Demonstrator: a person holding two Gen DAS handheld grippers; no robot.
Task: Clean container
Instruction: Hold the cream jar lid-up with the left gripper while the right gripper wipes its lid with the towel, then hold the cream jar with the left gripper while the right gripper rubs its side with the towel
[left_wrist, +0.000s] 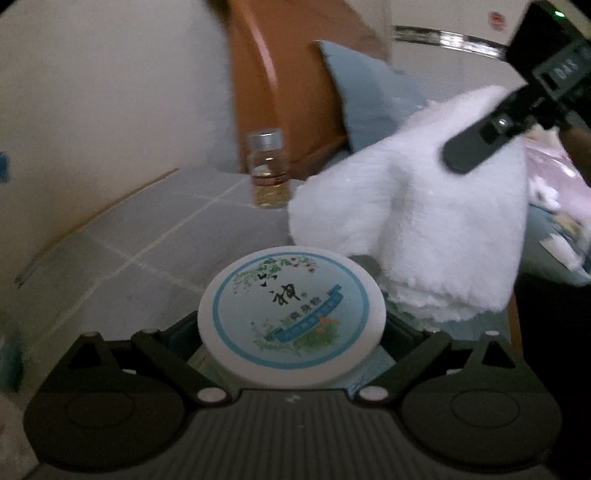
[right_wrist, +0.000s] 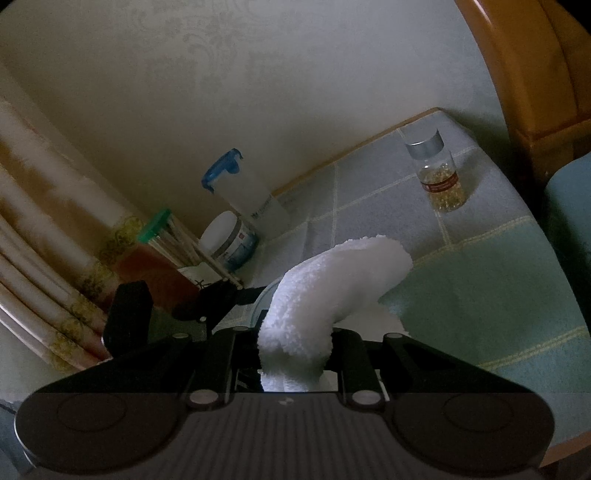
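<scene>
A round white container (left_wrist: 291, 314) with a blue-ringed printed lid sits between the fingers of my left gripper (left_wrist: 295, 330). Both fingers hug its sides, and the lid tilts toward the camera. My right gripper (left_wrist: 480, 140) comes in from the upper right, shut on a white fluffy cloth (left_wrist: 424, 221). The cloth hangs down, and its lower folds rest against the container's right edge. In the right wrist view the cloth (right_wrist: 332, 280) bulges out from between the fingers of the right gripper (right_wrist: 295, 350). It hides most of the container there. The left gripper (right_wrist: 207, 306) shows dark at the left.
A small glass vial (left_wrist: 267, 173) with a silver cap (right_wrist: 439, 177) stands on the checked tablecloth (left_wrist: 129, 251). By the wall stand a blue-lidded bottle (right_wrist: 243, 188), a white jar (right_wrist: 229, 240) and a green-topped box of sticks (right_wrist: 166, 240). A wooden headboard (left_wrist: 288, 92) rises behind, and a curtain (right_wrist: 44, 240) hangs left.
</scene>
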